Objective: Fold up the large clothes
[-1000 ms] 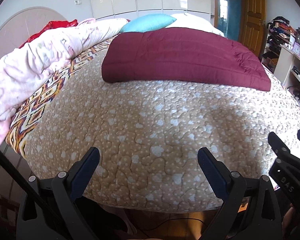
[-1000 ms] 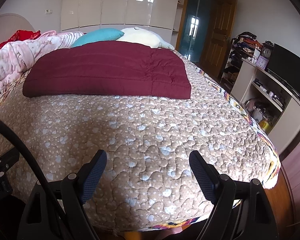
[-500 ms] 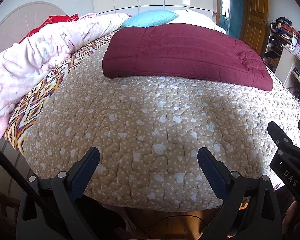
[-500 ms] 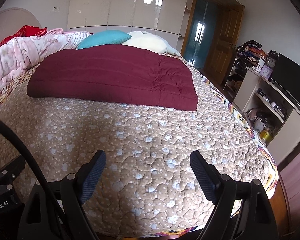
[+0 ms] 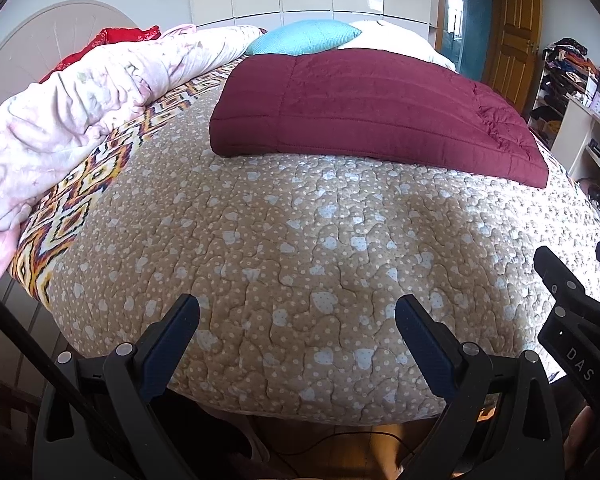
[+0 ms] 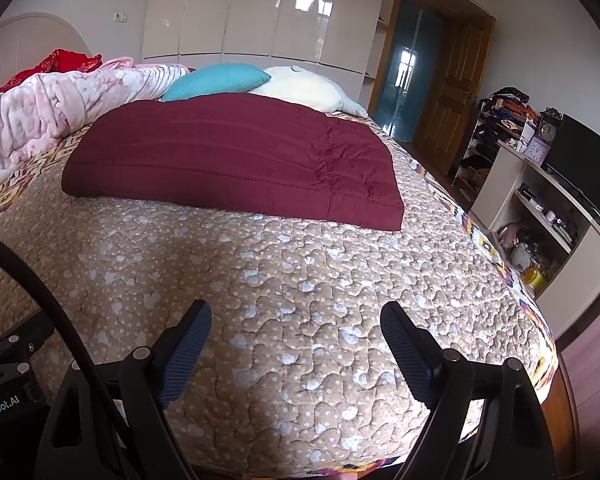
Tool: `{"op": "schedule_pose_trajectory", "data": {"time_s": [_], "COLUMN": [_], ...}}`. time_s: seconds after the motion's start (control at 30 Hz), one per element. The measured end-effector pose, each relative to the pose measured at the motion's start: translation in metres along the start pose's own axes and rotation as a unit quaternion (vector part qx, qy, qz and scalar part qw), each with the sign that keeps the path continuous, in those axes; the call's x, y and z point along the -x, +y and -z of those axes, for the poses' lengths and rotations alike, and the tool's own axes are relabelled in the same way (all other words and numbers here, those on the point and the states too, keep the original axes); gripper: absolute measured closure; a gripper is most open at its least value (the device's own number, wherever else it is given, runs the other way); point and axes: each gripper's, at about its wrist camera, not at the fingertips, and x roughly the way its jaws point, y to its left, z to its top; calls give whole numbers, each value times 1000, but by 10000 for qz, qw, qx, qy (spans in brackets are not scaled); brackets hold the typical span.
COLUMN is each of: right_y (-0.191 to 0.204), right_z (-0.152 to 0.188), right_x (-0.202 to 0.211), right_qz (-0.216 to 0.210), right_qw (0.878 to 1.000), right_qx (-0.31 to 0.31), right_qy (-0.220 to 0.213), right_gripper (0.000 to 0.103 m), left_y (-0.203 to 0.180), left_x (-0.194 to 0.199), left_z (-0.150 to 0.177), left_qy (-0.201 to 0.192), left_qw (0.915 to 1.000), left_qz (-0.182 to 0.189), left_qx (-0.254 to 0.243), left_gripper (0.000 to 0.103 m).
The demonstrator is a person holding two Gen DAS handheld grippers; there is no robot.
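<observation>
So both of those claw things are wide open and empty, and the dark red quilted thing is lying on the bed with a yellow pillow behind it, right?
Almost. The pillow behind the dark red quilted garment is turquoise, not yellow; the right wrist view shows it clearly. The rest holds: the left gripper and right gripper are both open and empty above the bed.

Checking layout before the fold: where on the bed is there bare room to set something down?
The near half of the bedspread is bare, between the maroon garment and the foot edge. The far end is crowded: pink duvet along the left, pillows behind the garment.
</observation>
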Motion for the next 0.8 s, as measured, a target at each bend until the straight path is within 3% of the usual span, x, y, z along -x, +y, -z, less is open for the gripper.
{"op": "schedule_pose_trajectory", "data": {"time_s": [0.8], "right_y": [9], "right_z": [0], "right_x": [-3], "right_qz": [32], "right_qw": [9999], "right_qx": [144], "right_qy": [88], "right_gripper": [13], "left_y": [1], "left_x": [-4], "left_z": [2], "left_qy": [70], "left_qw": [10000], "left_qz": [-43], "left_qx": [14], "left_gripper": [5]}}
